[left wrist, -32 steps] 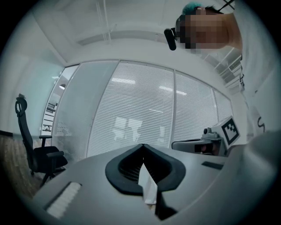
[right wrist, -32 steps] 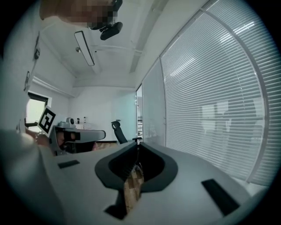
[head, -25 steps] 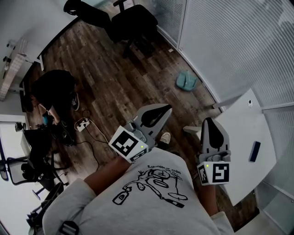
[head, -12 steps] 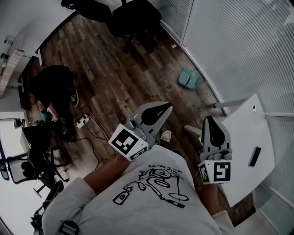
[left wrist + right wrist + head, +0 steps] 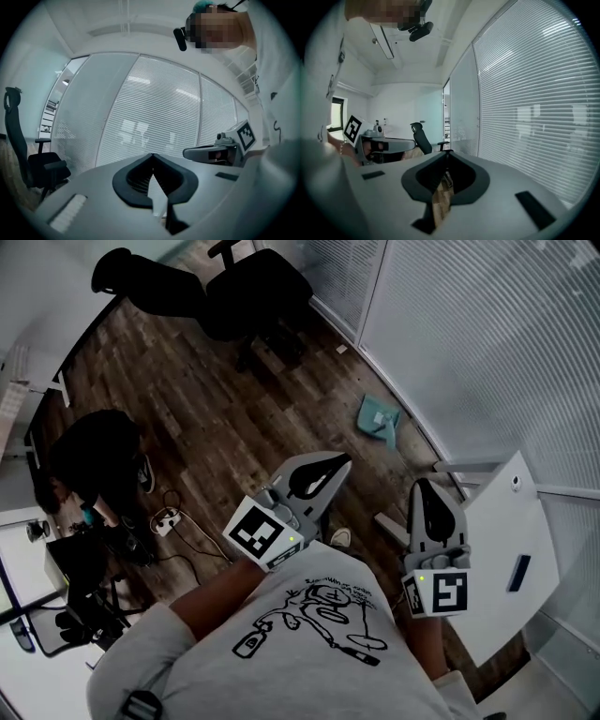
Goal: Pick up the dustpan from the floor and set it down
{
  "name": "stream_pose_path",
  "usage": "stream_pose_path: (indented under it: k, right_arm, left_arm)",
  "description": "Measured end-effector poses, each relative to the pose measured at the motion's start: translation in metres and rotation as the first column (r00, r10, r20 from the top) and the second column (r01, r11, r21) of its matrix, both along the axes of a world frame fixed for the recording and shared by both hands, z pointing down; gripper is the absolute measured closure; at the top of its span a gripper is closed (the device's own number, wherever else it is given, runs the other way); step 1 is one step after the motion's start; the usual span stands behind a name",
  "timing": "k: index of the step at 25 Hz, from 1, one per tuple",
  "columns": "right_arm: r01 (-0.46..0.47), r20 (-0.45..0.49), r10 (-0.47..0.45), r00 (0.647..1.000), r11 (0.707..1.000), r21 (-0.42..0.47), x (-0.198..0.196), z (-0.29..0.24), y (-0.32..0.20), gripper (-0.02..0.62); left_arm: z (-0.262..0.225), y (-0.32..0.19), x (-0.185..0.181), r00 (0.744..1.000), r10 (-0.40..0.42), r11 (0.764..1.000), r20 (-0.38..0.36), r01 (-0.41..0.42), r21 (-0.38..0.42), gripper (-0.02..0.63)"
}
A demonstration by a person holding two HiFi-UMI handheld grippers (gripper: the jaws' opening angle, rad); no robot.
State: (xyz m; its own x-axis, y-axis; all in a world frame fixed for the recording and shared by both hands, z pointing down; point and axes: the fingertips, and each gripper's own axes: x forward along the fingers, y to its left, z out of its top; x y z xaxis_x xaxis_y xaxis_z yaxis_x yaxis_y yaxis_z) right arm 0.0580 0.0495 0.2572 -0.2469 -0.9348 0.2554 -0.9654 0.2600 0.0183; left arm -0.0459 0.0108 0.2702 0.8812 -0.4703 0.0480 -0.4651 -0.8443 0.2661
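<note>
The dustpan (image 5: 378,418) (teal, lying flat) sits on the dark wooden floor (image 5: 216,409), close to the foot of the wall of white blinds (image 5: 487,343). It lies on the far side of both grippers and well apart from them; neither one touches it.

The left gripper (image 5: 341,463) is held above the floor in front of the person's chest. Its jaws are pressed together at the tips and nothing is caught between them. The right gripper (image 5: 424,486) is beside it on the right, near the edge of a white tabletop (image 5: 492,540). Its jaws are likewise closed tip to tip on nothing (through the gap behind the tips only floor shows). In each gripper view the other gripper shows off to the side, with its marker cube.

On the tabletop, towards its right side, lies a small dark flat object (image 5: 518,573); what it is cannot be made out. Below the left gripper a pale shoe (image 5: 339,538) rests on the floor.

On the far side of the room stand two black office chairs (image 5: 248,292). At the left, a person in dark clothes (image 5: 94,446) is bent low. A white power strip (image 5: 169,518) with trailing cables lies on the floor just beside them.
</note>
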Motion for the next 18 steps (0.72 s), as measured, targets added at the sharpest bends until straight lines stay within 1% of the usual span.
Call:
stream_pose_path:
  k: [3,7,11,18]
  right_arm:
    - [-0.017,0.004,0.017,1.0,1.0,0.009,-0.003,-0.002,-0.03,0.583]
    - [-0.025,-0.011,0.025,1.0,1.0,0.014,-0.01,-0.006,-0.056,0.583]
    - [-0.03,-0.013,0.03,0.999,0.999,0.018,-0.011,-0.006,-0.076,0.583]
    - [0.002,-0.019,-0.002,1.0,0.999,0.037,-0.016,-0.009,-0.1,0.583]
  left_arm:
    - [0.001,-0.031,0.0,1.0,0.021,1.0,0.0,-0.021,0.006,0.604]
    - [-0.004,-0.059,-0.005,0.999,0.033,0.999,-0.011,-0.033,0.016,0.604]
    - [-0.009,-0.079,-0.006,0.999,0.035,0.999,-0.023,-0.034,0.03,0.604]
    - [-0.012,-0.098,-0.008,1.0,0.014,0.999,-0.026,-0.013,0.046,0.604]
